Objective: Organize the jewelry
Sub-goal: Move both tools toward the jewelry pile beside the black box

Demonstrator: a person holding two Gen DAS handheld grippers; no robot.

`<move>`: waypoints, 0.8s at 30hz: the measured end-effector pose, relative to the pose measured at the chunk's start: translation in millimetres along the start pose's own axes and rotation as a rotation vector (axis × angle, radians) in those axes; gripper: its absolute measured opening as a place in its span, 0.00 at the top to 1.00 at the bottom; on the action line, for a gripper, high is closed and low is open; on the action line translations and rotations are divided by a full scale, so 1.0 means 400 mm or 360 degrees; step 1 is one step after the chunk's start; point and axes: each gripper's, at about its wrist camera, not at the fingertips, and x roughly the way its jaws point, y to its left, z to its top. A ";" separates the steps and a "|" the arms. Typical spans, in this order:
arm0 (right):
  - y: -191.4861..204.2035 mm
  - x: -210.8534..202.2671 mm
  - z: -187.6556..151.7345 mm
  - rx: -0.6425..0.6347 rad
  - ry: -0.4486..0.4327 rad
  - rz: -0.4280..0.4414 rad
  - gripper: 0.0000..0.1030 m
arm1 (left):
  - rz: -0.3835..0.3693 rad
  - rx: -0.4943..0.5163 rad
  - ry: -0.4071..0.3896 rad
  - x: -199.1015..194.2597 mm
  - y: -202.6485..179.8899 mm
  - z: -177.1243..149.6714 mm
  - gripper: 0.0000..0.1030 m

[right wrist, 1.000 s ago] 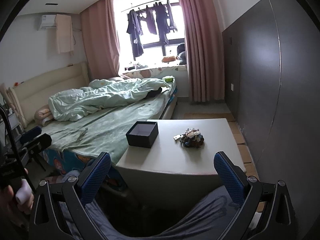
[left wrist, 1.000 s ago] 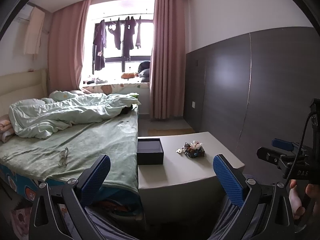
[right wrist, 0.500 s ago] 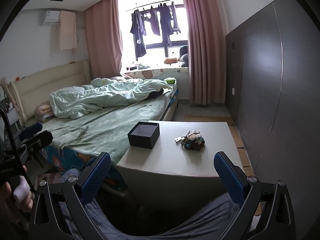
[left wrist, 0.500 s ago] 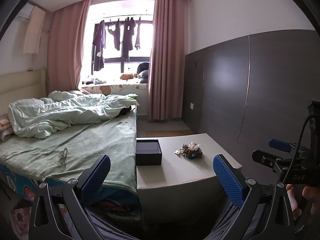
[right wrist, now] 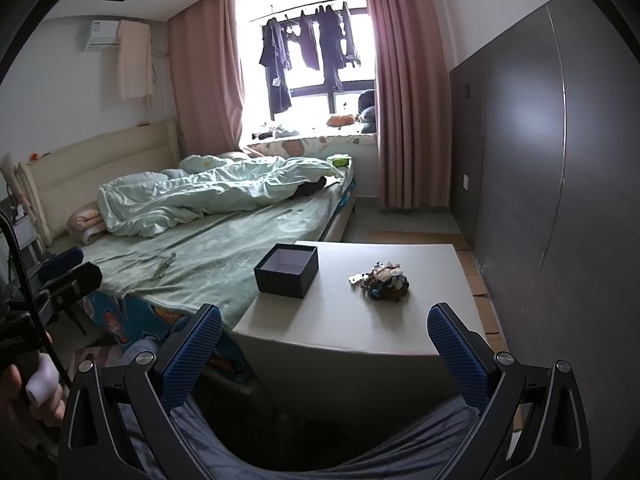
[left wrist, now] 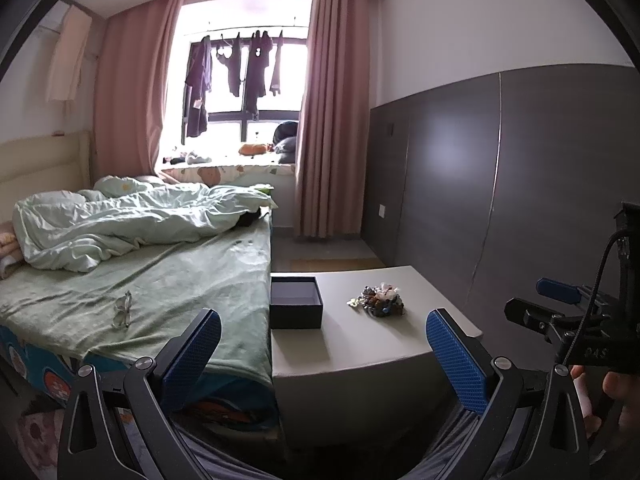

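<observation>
1. The jewelry (left wrist: 378,301) lies in one small tangled heap on the table (left wrist: 360,344), right of the open dark box (left wrist: 295,306) and apart from it. The box stands at the table's edge beside the bed (left wrist: 168,280).
2. Left tongs (left wrist: 322,348) are spread wide and hold nothing; right tongs (right wrist: 324,344) likewise. Both hang well short of the table.
3. Handling, as a judgement: the heap looks light, loose and knotted, beads and chains together. A pinch on one strand will likely drag others along or let small pieces slip. Better to close on a bulky bead or pale piece at the top of the heap and lift slowly.
4. The box looks stiff and light; a nudge could slide it off toward the bed.
5. The right view looks down into the box and shows its pale floor bare; the left view sees mostly its front wall.
6. The left view shows the right tongs' body at its right edge; the right view shows a hand (right wrist: 24,392) at its left edge.
7. Glasses (left wrist: 122,312) lie on the bed.
</observation>
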 end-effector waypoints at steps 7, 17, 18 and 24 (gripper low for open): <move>-0.006 0.005 0.007 0.0022 0.0002 -0.0029 0.00 | -0.0035 0.0033 0.0002 0.002 -0.004 0.007 0.01; -0.023 0.023 0.018 0.0058 0.0013 -0.0028 0.00 | -0.0047 0.0047 0.0022 0.024 -0.011 0.027 0.01; -0.025 0.023 0.020 0.0056 0.0011 -0.0030 0.00 | -0.0047 0.0047 0.0023 0.028 -0.014 0.027 0.01; -0.051 0.024 0.021 0.0085 0.0000 -0.0033 0.00 | -0.0074 0.0062 0.0044 0.048 -0.033 0.032 0.00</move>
